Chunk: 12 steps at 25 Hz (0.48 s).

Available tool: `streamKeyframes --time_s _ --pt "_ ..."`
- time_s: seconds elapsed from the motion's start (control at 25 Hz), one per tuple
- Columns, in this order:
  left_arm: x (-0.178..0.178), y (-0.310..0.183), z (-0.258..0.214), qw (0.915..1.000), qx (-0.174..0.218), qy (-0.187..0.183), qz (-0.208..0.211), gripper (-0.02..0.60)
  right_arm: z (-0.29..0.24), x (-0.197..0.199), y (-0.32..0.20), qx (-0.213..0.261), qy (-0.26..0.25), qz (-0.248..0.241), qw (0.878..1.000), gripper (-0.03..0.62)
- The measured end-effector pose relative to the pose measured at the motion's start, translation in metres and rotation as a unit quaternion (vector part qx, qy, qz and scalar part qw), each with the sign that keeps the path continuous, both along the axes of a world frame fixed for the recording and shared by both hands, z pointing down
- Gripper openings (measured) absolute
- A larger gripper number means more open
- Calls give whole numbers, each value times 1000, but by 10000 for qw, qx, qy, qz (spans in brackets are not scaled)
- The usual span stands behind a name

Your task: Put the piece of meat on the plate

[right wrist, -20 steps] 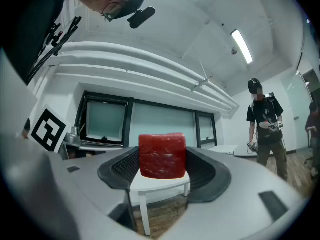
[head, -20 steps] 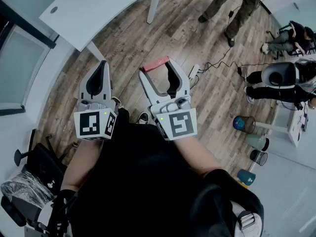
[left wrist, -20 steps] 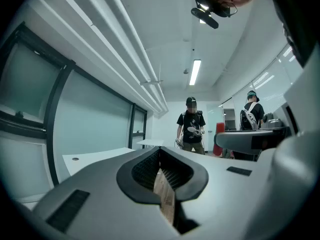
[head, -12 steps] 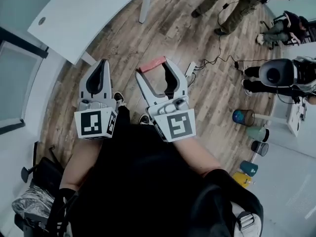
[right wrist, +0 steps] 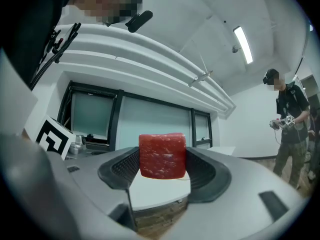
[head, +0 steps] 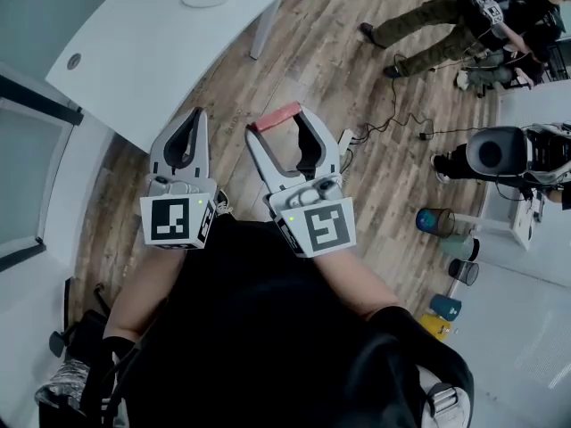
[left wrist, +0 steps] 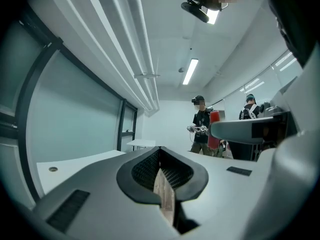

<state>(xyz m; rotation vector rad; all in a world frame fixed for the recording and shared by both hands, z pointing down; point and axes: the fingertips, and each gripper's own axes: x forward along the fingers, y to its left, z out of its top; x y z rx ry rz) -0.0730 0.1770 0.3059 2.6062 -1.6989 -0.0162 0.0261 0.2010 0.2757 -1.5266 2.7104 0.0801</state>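
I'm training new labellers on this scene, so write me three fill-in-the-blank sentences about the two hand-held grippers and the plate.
The right hand-held gripper is shut on a red piece of ____.
The left hand-held gripper has its jaws together and holds ____.
The plate lies on the white ____.
Missing words: meat; nothing; table.

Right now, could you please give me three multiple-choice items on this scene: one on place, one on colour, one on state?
1. Where is the red block of meat?
A. between the right gripper's jaw tips
B. on the floor
C. on a chair
2. What colour is the curved table?
A. black
B. white
C. green
3. How do the left gripper's jaws stand?
A. wide apart
B. shut on the meat
C. together, empty
Answers: 1 A, the right gripper view shows it clamped there; 2 B, its top is plain white; 3 C, its tips meet.
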Motion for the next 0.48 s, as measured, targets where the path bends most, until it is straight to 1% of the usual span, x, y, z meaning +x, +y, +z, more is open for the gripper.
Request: streamKeyframes --time_s 0.12,0.28,0.36,0.48 --pt "-12 -14 -3 10000 48 63 44 3 -2 -13 -18 16 28 29 10000 287" --pt "-26 -24 3 9998 -77 152 76 3 -1 -28 -31 -7 31 -4 10000 287" --pt "-24 -27 5 9999 -75 80 93 3 2 -27 -35 -62 17 -23 10000 287" --pt "-10 -36 7 9997 -28 -105 208 3 12 -17 -49 -194 -28 50 9998 287"
